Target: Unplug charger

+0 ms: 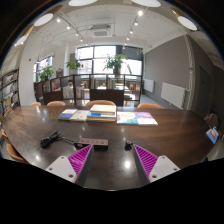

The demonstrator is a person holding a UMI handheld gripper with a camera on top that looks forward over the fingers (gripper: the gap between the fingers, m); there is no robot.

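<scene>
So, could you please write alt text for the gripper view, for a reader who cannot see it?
The open hand-held gripper hovers over a long wooden table, with a black charger and its cable just ahead of the fingers. Books lie further along the table, with chairs and windows beyond.

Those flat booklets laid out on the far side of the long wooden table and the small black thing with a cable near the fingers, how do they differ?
The colourful flat booklets are pale and bright; the small black plug block is dark. The booklets lie far across the long wooden table, beyond the fingers; the plug block sits just ahead of the gripper, nearer its left finger. The booklets form a spread-out row; the plug block is compact, with a black cable trailing away. Both rest on the table, untouched; the fingers stand open.
</scene>
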